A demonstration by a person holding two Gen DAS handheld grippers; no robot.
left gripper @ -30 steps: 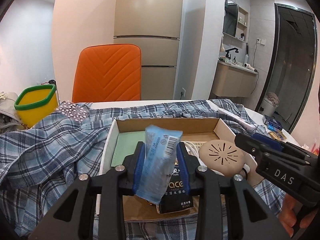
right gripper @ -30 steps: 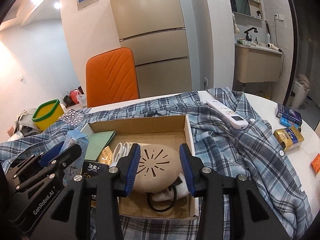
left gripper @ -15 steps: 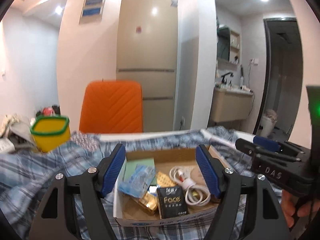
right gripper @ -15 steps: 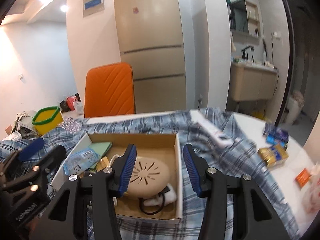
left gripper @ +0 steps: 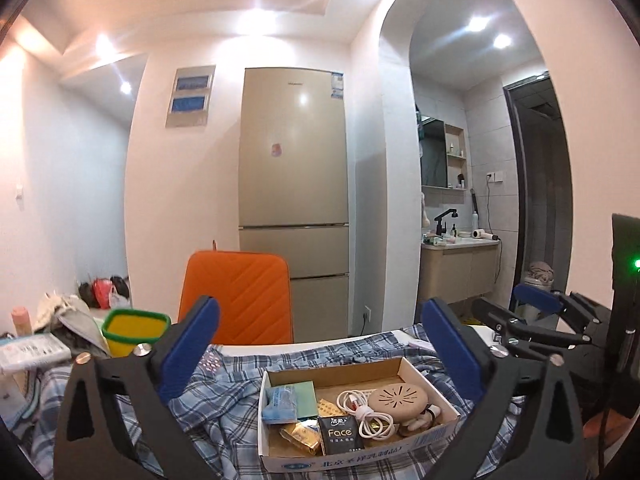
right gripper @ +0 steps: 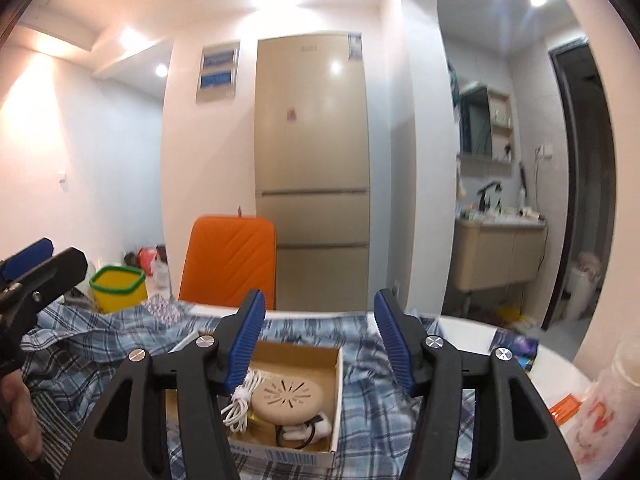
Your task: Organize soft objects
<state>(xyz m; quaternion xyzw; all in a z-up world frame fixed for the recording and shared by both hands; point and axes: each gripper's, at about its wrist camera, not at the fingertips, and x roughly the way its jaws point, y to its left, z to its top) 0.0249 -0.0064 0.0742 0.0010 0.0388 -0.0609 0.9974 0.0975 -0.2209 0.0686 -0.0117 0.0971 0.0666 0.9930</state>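
An open cardboard box [left gripper: 340, 372] lies on a blue plaid shirt [left gripper: 220, 412]. In it are a light blue packet [left gripper: 280, 400], a green pad [left gripper: 305, 394], a black Face tissue pack [left gripper: 340, 434], a white cable [left gripper: 360, 412] and a beige round vented thing [left gripper: 398, 400]. My left gripper [left gripper: 320, 332] hangs above and short of the box, its jaws opening wide with nothing between them. My right gripper [right gripper: 320, 312] also hovers above the box [right gripper: 338, 380], jaws opening and empty; the beige thing [right gripper: 288, 396] lies below them.
An orange chair [left gripper: 240, 296] and a tall fridge [left gripper: 294, 184] stand behind the table. A yellow bin with a green rim [left gripper: 134, 328] sits at the left. A blue box [right gripper: 516, 344] and an orange packet [right gripper: 564, 404] lie on the white table [right gripper: 472, 332] at the right.
Both grippers rose and drew back from the box while their jaws widened. The left one let go of the blue packet, which now lies in the box. The beige thing stays in the box.
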